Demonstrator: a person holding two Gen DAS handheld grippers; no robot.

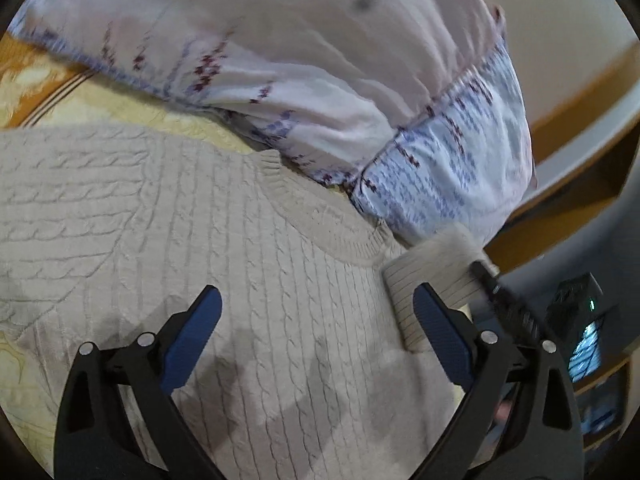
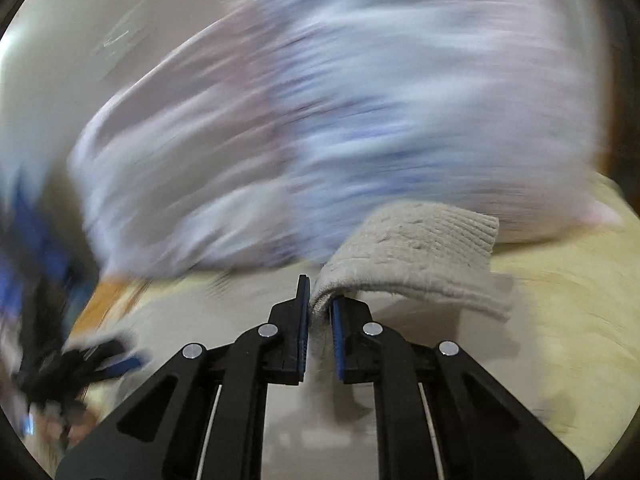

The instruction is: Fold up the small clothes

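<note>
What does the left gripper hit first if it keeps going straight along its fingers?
Most likely the beige cable-knit sweater: it fills the space between and ahead of the open left gripper. Beyond its collar sits the floral pillow. Depth is unclear in the fisheye view.

Left gripper: jaws spread wide, holding nothing. Right gripper: jaws clamped on sweater sleeve.
</note>
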